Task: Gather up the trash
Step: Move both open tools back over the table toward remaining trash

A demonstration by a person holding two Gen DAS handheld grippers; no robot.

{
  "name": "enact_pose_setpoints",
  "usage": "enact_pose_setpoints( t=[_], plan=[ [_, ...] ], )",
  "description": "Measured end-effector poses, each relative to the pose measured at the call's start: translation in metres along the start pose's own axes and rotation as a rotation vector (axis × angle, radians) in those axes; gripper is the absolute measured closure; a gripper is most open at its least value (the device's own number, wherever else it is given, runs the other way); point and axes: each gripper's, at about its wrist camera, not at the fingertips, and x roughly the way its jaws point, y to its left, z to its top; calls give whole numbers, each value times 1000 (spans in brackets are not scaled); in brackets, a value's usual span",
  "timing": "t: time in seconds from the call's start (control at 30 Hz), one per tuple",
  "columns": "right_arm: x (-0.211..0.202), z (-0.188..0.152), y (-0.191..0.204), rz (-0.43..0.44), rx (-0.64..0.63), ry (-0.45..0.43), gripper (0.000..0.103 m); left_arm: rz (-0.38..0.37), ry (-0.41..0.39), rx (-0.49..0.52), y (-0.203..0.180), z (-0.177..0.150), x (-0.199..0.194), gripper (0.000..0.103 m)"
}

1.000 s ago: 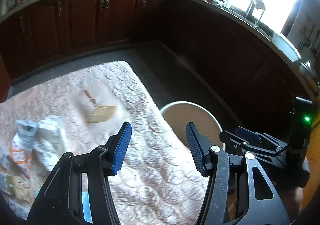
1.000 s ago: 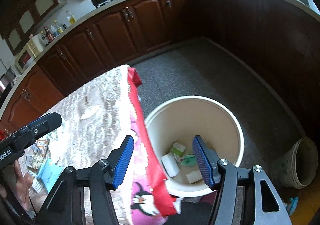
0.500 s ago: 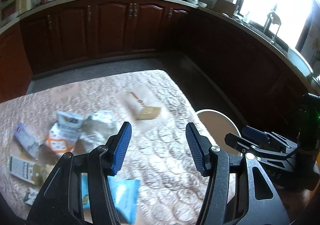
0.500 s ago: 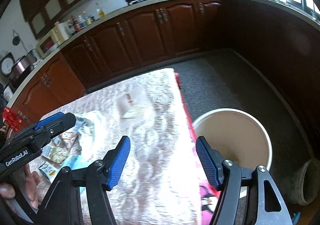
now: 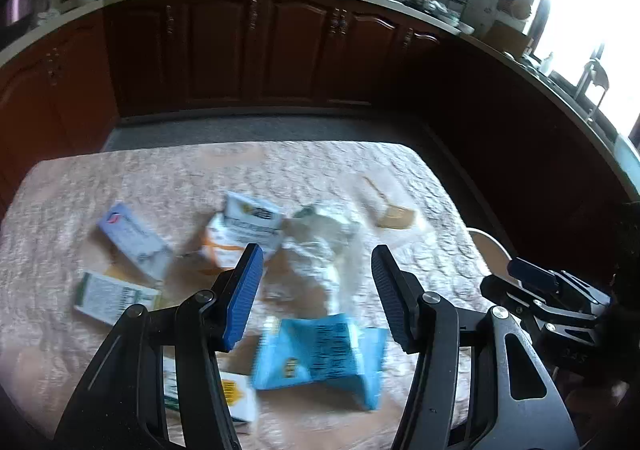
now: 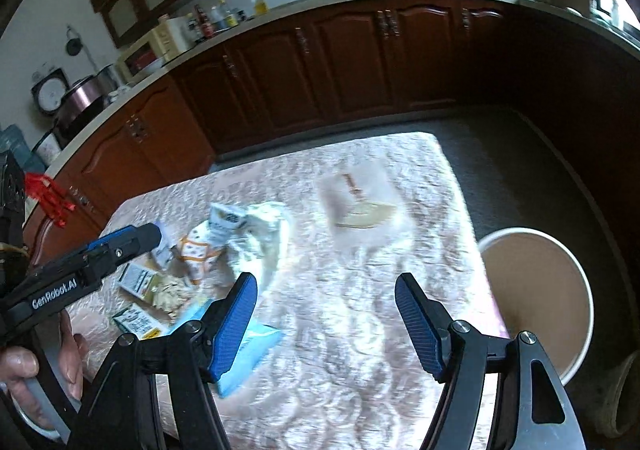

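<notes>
Trash lies scattered on a table under a pale quilted cloth (image 5: pixel 304 170). There is a blue packet (image 5: pixel 320 354), a crumpled white bag (image 5: pixel 320 250), an orange-and-white packet (image 5: pixel 236 234), small printed boxes (image 5: pixel 128 234) and a clear wrapper with a stick (image 5: pixel 394 210). My left gripper (image 5: pixel 316 294) hangs open above the white bag and blue packet, holding nothing. My right gripper (image 6: pixel 326 326) is open over bare cloth, its jaws widening, with the blue packet (image 6: pixel 244 346) at its left finger. The cream bin (image 6: pixel 536 302) stands on the floor to the right of the table.
Dark wooden cabinets under a pale counter curve around the room, with pots, bottles and a microwave on top. Grey floor lies between table and cabinets. A hand (image 6: pixel 24 366) holds the left gripper (image 6: pixel 152 234) at the left; the right gripper (image 5: pixel 516 274) shows at the right.
Both views have swung left, from the bin and table edge to the trash on the table. The right jaws stand a little wider. Neither gripper holds anything.
</notes>
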Motion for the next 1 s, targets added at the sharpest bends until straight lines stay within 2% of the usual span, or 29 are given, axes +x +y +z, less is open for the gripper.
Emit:
enact_pose_setpoints(
  t=[0.27, 0.77, 1.0],
  plan=[
    [7, -1, 29, 24, -72, 14, 34, 61, -6, -47, 38, -11, -7, 48],
    [5, -2, 40, 37, -92, 17, 34, 80, -1, -62, 58, -17, -15, 48],
    [12, 0, 45, 62, -100, 34, 31, 79, 59, -166, 107, -24, -15, 48]
  ],
)
